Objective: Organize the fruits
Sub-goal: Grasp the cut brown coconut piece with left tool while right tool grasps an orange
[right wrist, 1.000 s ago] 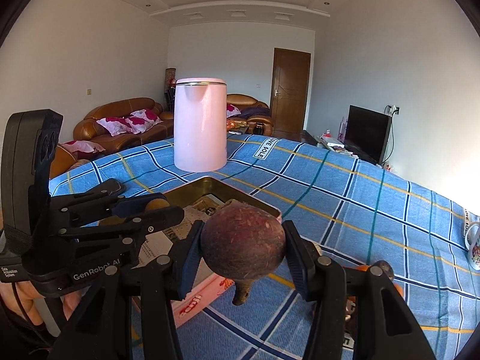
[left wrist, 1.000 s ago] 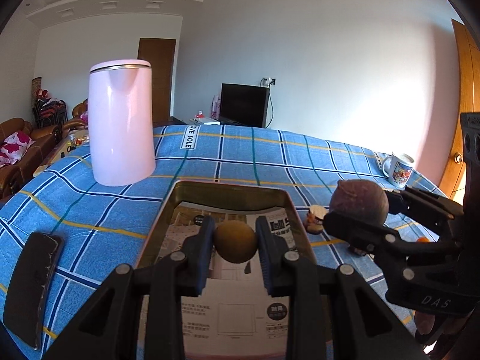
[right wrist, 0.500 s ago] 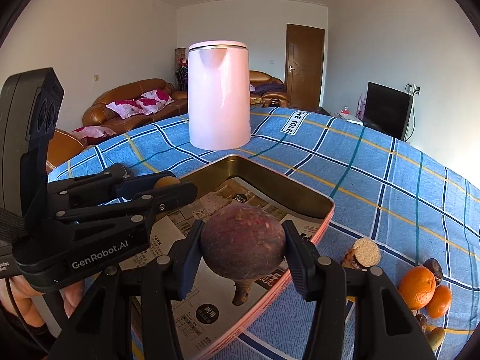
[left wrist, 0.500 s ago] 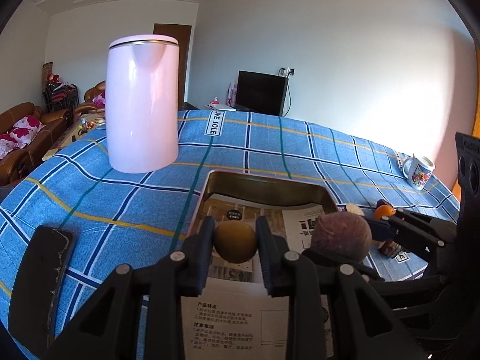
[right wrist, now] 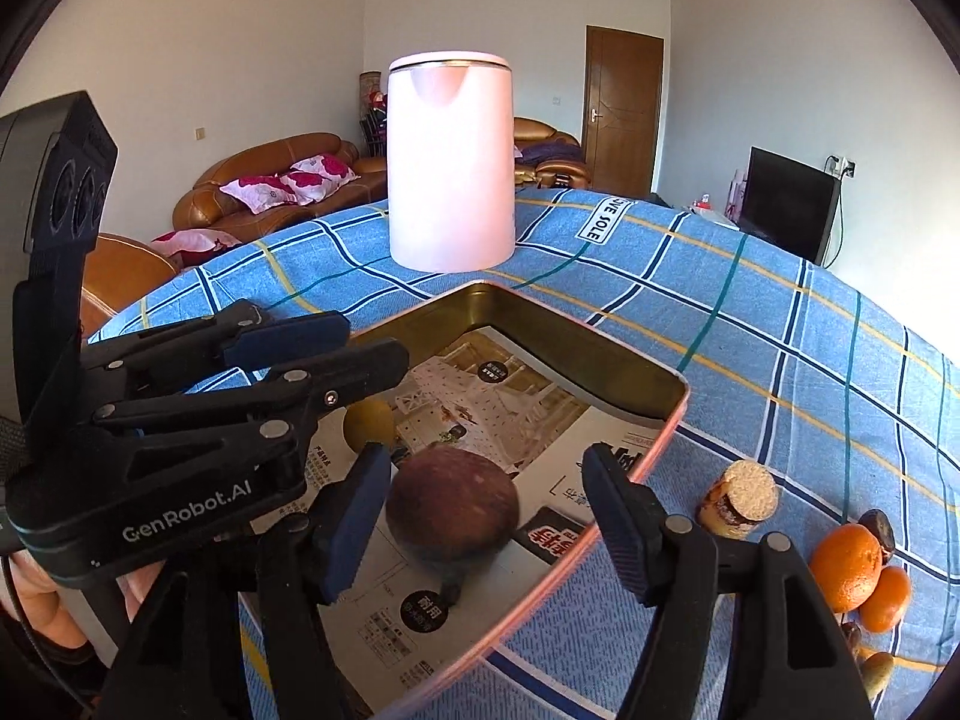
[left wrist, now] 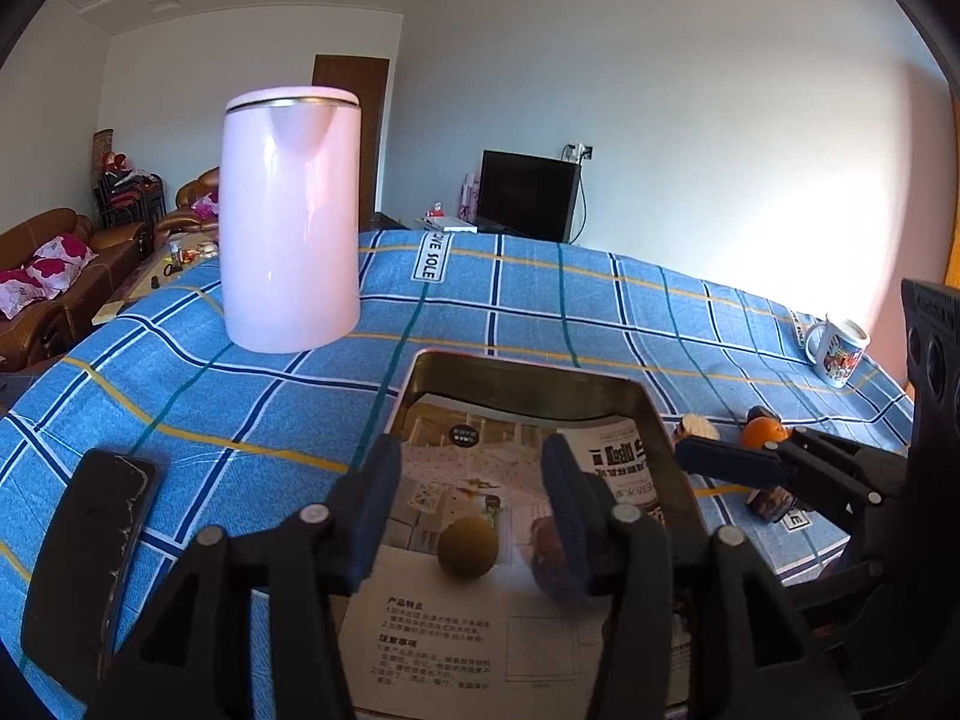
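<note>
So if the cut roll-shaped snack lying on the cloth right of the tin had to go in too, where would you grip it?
Probably across its short round body, just behind the pale cut face. The snack lies on its side on the blue checked cloth, cut face tilted up, clear of the tin and the oranges. Come from above with the right gripper, fingers either side.

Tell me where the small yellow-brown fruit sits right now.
In the left wrist view, the small yellow-brown fruit lies on the paper lining in the tin tray, left of the purple fruit.
</note>
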Tool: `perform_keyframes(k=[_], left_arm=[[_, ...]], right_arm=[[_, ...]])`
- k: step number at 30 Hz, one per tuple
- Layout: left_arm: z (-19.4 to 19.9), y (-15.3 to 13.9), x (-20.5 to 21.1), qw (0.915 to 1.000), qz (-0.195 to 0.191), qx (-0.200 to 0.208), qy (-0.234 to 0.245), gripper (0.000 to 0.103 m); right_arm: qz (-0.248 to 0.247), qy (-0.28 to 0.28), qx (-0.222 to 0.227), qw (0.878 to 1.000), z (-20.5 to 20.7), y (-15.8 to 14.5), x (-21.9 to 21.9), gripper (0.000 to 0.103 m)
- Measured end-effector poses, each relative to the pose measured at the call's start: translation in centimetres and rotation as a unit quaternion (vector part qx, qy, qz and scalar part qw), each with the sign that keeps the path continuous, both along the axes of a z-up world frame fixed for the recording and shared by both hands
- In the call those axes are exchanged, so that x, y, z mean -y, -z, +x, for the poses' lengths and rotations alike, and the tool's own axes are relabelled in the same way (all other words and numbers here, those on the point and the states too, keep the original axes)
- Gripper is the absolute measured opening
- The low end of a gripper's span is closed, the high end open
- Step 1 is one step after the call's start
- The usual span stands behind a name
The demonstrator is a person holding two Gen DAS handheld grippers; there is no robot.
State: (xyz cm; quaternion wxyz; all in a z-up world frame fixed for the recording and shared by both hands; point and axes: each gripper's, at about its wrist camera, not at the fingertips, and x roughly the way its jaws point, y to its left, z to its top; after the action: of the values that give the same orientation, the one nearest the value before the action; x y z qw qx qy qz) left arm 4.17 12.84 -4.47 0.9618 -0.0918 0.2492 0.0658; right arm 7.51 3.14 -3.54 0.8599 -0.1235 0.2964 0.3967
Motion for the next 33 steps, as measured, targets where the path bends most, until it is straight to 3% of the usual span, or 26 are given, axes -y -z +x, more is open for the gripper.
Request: perform_keyframes(k=[3,6,11,17,21,29,33], left_arm=[[-0.9,-1.0,1.3,0.9997,-0.001,0.020,0.011,0.068],[-1.2,-1.7,3.4,0.9989,0.009,0.030,0.036,0.070],[-0.7,-1.8,7.7,0.9959,0.023,0.028,0.083,0.070],[0.9,-0.9,12.7,0.9899,0.040,0.003,0.136,0.070],[2.1,-0.2,15.5,0.9855,0.056,-0.019,0.159,0.070],[5.1,1.3,17.5,0.9784,0.051,-0.073,0.187,0.070],[6.4,2.1,18.0,0.9744,0.042,-0.101,0.196,0.066]], right_arm=[[0.021,0.007,0.011,1.000,-0.9,-0.9,2.5,0.068],[0.030,0.037,0.027,0.999,-1.6,-1.5,6.3,0.071],[0.032,0.125,0.029,0.991,-1.9,-1.4,14.3,0.072],[0.024,0.223,0.013,0.974,-1.4,-0.5,22.3,0.072],[0.027,0.247,-0.015,0.969,-0.3,0.3,24.5,0.072],[0.022,0.257,-0.038,0.965,-0.1,2.1,26.6,0.071],[0.021,0.248,-0.054,0.967,0.3,2.7,26.8,0.056]])
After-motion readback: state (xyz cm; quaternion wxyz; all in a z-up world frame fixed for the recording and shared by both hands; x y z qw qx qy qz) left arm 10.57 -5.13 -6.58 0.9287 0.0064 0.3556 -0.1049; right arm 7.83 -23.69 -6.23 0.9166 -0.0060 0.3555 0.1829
